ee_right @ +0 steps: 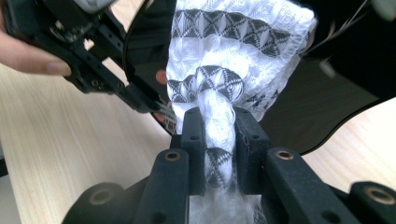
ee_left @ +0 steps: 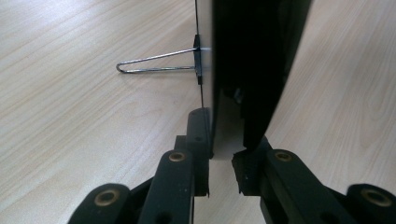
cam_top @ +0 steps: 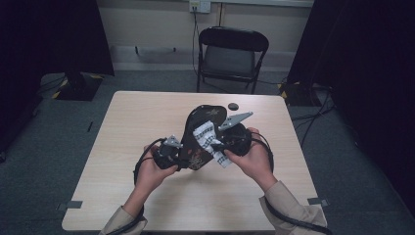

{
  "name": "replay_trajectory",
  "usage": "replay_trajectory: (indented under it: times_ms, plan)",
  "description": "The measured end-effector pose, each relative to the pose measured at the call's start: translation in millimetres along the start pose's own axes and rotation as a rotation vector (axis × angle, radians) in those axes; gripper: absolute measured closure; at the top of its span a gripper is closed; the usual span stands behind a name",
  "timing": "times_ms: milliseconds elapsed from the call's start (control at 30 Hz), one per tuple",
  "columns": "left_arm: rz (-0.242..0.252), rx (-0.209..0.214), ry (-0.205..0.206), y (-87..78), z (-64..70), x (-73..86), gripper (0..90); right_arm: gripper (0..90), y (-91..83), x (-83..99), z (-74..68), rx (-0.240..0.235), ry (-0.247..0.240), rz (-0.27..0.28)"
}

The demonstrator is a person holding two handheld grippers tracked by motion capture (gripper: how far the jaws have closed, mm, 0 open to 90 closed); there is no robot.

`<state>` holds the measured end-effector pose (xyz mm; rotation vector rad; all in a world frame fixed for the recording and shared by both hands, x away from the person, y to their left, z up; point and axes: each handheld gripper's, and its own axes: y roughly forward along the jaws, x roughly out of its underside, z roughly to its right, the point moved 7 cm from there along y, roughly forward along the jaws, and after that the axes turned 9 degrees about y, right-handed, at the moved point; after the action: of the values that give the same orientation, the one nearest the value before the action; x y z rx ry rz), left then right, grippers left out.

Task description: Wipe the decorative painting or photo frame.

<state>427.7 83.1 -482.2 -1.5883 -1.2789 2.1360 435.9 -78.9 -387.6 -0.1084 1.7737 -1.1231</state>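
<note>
Over the pale table (cam_top: 122, 147), we clamp the edge of a dark oval board (cam_top: 198, 128) between the jaws of our left claw (ee_left: 222, 158), holding it tilted up. Our right claw (ee_right: 219, 140), pressed together, pinches a white patterned cloth (ee_right: 233, 51) that fans out ahead of its tips against the board's face. A wire loop (ee_left: 154, 63) juts beside the left claw, possibly a stand. To wipe well, we should keep the left grip firm and drag the cloth in overlapping strokes.
</note>
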Motion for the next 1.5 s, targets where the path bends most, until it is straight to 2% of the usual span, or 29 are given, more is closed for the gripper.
replay_trajectory:
  times_ms: [300,1033,1367,1500]
  plan:
    - [-0.003,0.0,0.001,-0.1,-0.1,0.0,78.7,77.0,24.0,25.6,-2.4,-0.011,0.008,-0.05]
    - [-0.002,0.001,0.004,-0.1,-0.3,0.0,78.7,77.0,69.3,78.9,2.3,-0.037,0.078,-0.132]
    - [-0.004,0.0,0.005,-0.3,-0.4,0.1,78.7,76.9,86.5,102.7,4.5,-0.036,0.098,-0.178]
    - [-0.001,0.0,0.004,-0.1,-0.4,0.1,78.6,76.7,88.0,104.9,5.0,-0.046,0.116,-0.171]
